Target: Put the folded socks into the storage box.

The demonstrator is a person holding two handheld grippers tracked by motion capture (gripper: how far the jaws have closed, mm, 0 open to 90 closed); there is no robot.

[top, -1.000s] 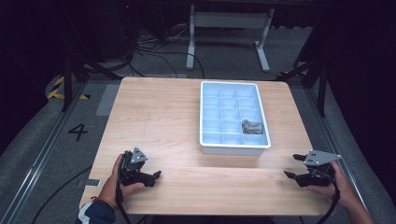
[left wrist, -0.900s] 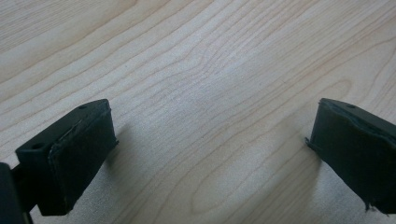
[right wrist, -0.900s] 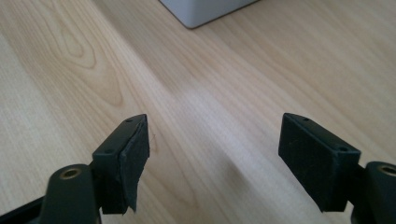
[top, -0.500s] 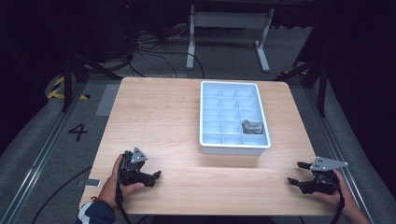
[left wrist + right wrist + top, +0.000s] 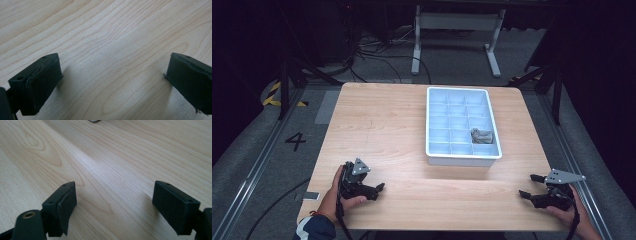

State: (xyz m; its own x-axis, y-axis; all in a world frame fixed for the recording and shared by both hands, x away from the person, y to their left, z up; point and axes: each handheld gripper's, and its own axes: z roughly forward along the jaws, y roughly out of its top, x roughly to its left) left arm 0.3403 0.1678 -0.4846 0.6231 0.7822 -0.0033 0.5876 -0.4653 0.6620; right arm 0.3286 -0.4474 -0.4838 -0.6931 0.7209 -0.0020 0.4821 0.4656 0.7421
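Pale wood-grain table, matte and bare near both hands. On it sits a white plastic tray of small square compartments, one on its right side holding a crumpled grey lump (what it is I cannot tell). That looks placed; little seems left. Left gripper and right gripper rest low, well apart from the tray, jaws wide and empty, the right's having just been opening.
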